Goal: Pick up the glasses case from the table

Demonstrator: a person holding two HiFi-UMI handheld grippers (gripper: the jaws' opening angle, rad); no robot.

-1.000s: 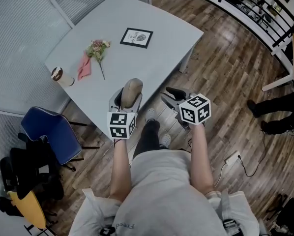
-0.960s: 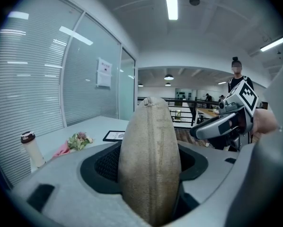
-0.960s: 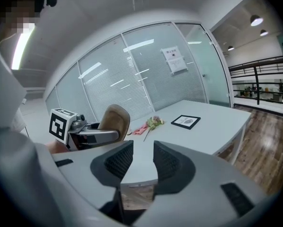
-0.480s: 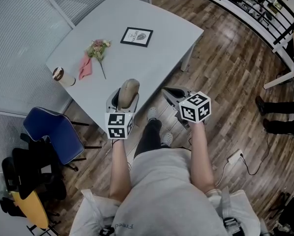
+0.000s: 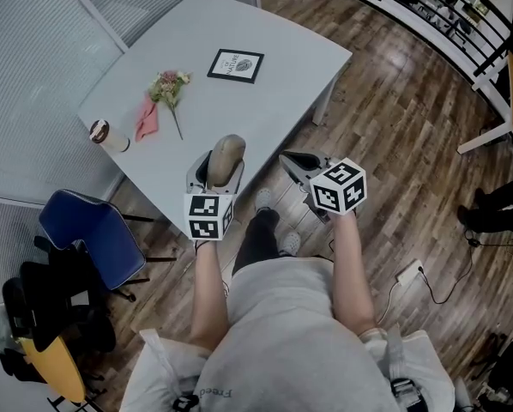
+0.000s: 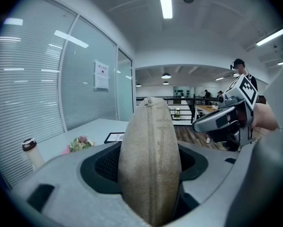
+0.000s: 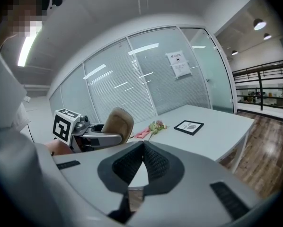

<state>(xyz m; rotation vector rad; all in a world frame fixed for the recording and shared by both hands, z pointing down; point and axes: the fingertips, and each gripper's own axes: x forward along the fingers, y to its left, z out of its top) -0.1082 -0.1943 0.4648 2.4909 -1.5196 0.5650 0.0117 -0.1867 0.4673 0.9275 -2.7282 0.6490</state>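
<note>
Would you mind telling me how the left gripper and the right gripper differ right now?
The left gripper is clamped on the tan glasses case, which stands on edge between its jaws; the right gripper is shut on nothing. In the head view the left gripper sits over the grey table near its edge, while the right gripper is off it, above the wooden floor. Both point towards the table.
</note>
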